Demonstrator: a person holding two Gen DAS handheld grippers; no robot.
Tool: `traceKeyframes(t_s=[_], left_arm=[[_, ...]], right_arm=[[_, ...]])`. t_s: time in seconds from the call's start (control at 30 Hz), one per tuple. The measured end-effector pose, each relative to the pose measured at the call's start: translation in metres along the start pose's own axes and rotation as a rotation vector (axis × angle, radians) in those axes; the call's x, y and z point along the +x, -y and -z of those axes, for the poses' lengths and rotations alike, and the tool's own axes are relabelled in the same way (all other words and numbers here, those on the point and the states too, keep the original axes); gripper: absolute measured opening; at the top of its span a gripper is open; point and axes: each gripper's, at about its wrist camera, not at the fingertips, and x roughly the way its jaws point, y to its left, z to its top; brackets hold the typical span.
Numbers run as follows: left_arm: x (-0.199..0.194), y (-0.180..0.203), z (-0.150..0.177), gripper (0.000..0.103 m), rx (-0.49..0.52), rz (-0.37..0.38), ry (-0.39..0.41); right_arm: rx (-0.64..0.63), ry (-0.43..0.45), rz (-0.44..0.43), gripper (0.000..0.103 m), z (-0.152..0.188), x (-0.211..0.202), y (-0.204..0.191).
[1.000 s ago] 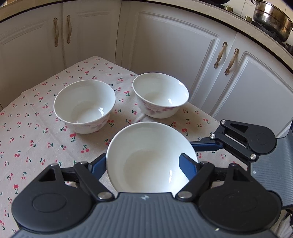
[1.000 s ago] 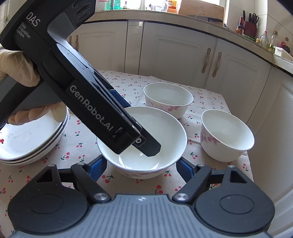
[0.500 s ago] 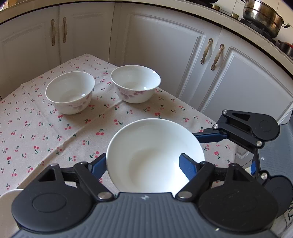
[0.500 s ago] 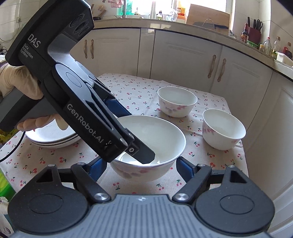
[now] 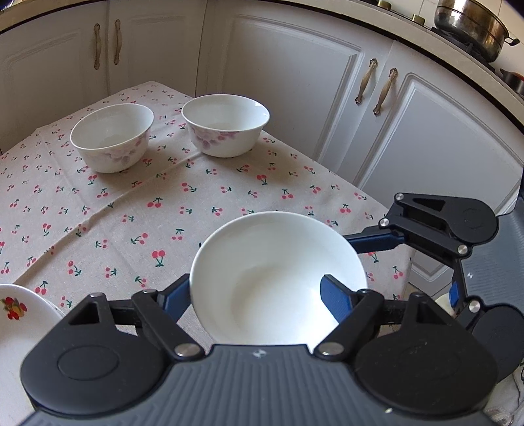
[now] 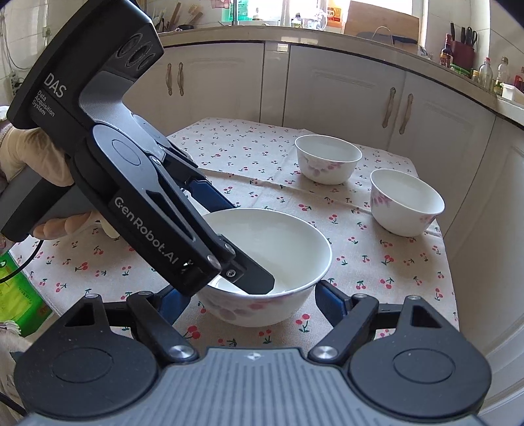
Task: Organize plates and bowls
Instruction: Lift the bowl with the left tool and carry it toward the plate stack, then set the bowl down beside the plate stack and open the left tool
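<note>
Cabinets [image 5: 294,98] now loom wider behind the counter [image 5: 98,213], and the two far bowls [image 5: 113,141] sit further off than a second ago, so we have drawn the near bowl [image 5: 278,278] back toward the plate [image 5: 19,314]; we judge stacking comes next. Our left gripper [image 5: 258,293] clamps that bowl's wall, one finger inside, one outside. Our right gripper [image 6: 245,301] straddles it with pads apart from the sides, gripping nothing. Cherry-print cloth covers the counter; a steel pot [image 5: 471,26] sits up on the stove.
</note>
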Motion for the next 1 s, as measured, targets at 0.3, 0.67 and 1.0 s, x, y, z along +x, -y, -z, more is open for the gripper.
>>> traceKeyframes(t_s=[0.3, 0.67, 1.0], left_arm=[[0.001, 0.004, -0.001, 0.083, 0.005, 0.003, 0.009], [-0.011, 0.014, -0.004, 0.089, 0.054, -0.016, 0.052], [-0.034, 0.021, -0.017, 0.091, 0.068, -0.023, 0.113]], right_arm=[[0.013, -0.011, -0.009, 0.086, 0.007, 0.000, 0.003], [0.030, 0.053, -0.044, 0.103, 0.007, -0.015, 0.007], [0.128, 0.071, 0.051, 0.103, 0.008, -0.037, 0.030]])
